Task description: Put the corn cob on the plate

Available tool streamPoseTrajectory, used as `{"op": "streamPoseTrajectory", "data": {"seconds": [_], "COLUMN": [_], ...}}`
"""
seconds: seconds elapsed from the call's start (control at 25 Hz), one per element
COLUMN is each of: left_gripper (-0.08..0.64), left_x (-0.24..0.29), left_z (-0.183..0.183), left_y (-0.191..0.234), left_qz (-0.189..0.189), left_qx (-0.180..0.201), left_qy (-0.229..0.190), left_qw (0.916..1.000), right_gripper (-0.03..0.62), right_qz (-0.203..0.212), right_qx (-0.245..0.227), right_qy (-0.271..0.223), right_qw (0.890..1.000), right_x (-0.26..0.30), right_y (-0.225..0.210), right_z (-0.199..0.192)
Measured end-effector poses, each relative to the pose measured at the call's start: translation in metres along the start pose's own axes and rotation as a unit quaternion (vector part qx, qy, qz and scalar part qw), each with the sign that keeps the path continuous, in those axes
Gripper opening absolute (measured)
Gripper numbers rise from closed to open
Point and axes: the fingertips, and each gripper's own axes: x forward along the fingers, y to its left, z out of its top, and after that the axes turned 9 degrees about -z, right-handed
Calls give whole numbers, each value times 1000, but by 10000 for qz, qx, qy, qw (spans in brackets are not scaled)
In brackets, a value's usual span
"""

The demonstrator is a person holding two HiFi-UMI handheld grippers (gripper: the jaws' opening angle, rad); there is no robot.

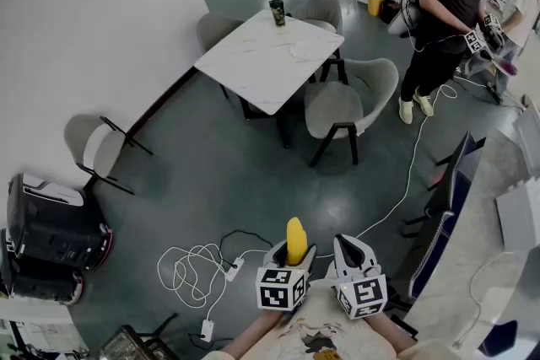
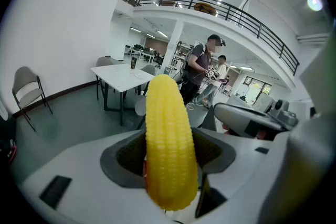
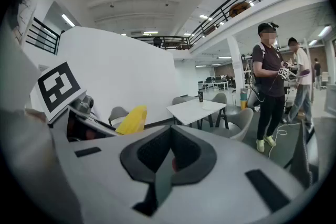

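Note:
A yellow corn cob (image 1: 296, 240) stands out of my left gripper (image 1: 289, 257), whose jaws are shut on its lower half. In the left gripper view the corn cob (image 2: 169, 139) fills the middle, clamped between the dark pads of the left gripper (image 2: 170, 160). My right gripper (image 1: 352, 254) is held just to the right of it, shut with nothing between the jaws. The right gripper (image 3: 169, 157) view shows the cob's tip (image 3: 131, 119) to its left. A pale plate (image 1: 305, 51) lies on the far white table (image 1: 253, 67), well away from both grippers.
A dark cup (image 1: 278, 12) stands at the table's far edge. Grey chairs (image 1: 342, 105) ring the table. White cables (image 1: 198, 270) lie on the grey floor below me. A person (image 1: 447, 13) with grippers stands at the right. Black equipment (image 1: 46, 236) sits at the left.

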Motion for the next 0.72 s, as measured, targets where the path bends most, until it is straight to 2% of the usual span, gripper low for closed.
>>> {"op": "streamPoseTrajectory", "data": {"seconds": [0.4, 0.6, 0.72], "left_gripper": [256, 256, 256], "left_x": [16, 32, 46], "left_z": [-1, -12, -23], "left_y": [-29, -46, -53], "left_qz": [39, -22, -133], "left_qx": [-80, -36, -202], "left_qy": [-25, 55, 171], "left_qw": [10000, 10000, 9996], "right_gripper": [3, 3, 3], "right_qz": [172, 424, 406], "right_qx": [-21, 505, 602], "right_qy": [104, 164, 278], "right_qw": [9998, 9977, 9970], "right_x": [-10, -15, -13], "right_y": [-27, -44, -60], "right_z": [-4, -10, -23]}}
